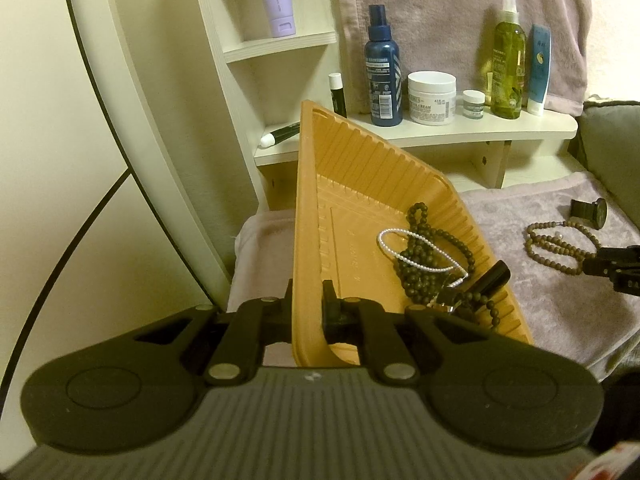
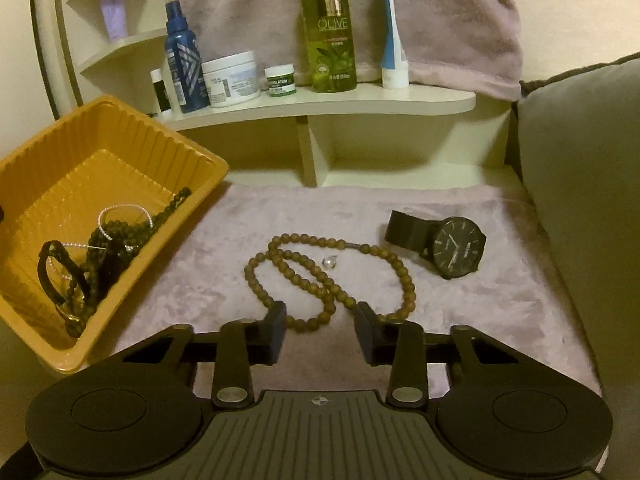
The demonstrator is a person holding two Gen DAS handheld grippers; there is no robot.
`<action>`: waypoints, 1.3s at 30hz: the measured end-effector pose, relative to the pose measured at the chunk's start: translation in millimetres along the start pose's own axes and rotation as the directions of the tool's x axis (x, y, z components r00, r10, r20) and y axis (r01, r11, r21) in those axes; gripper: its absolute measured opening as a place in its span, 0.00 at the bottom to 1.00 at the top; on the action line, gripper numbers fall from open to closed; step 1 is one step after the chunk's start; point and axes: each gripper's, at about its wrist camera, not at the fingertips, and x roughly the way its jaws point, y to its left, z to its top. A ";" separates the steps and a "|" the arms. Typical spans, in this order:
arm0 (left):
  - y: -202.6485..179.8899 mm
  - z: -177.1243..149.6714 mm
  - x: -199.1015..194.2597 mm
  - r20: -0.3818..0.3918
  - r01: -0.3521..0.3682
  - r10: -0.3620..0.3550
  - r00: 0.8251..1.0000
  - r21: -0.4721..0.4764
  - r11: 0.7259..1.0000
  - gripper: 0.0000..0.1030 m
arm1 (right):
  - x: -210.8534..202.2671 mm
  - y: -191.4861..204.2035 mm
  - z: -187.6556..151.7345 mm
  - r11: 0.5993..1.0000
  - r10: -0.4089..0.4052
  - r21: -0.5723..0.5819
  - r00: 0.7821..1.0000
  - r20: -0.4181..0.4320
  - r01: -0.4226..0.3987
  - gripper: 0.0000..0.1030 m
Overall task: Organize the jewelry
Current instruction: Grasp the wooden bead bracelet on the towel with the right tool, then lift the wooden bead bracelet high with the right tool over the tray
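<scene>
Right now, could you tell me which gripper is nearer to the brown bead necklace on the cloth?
Right. The right gripper straddles the brown bead necklace's near loop, while the left gripper clamps the yellow tray's rim, off to the side.

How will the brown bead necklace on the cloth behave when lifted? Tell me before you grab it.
The brown bead necklace will probably go floppy: it lies in loose crossing loops. Pinched at one strand by the right tool, the rest will likely dangle and swing. The round beads may slip between the pads, so grip firmly.
</scene>
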 end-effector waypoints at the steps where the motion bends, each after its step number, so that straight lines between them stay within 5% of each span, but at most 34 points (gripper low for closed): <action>1: 0.1 0.0 0.0 0.000 0.000 0.000 1.000 0.000 1.000 0.08 | 1.3 1.1 1.3 1.000 -0.014 -0.003 1.000 0.009 0.014 0.32; 14: 1.2 0.5 1.3 -0.006 -0.002 0.002 1.000 0.001 1.000 0.08 | 17.4 -2.6 17.7 0.981 -0.069 -0.184 0.997 -0.020 0.064 0.20; 21: 1.1 0.8 1.2 -0.006 -0.002 0.002 1.000 0.000 1.000 0.07 | 20.7 -3.9 11.7 0.941 -0.057 -0.336 0.995 -0.082 0.026 0.18; 32: 1.1 1.4 0.7 -0.006 -0.002 0.002 1.000 -0.001 1.000 0.07 | 26.1 -4.9 12.6 0.929 -0.007 -0.368 0.993 -0.118 -0.037 0.06; 39: 1.3 1.2 0.9 -0.006 -0.002 0.002 1.000 -0.001 1.000 0.08 | -6.9 8.8 29.0 0.930 0.017 -0.367 1.000 -0.004 -0.017 0.06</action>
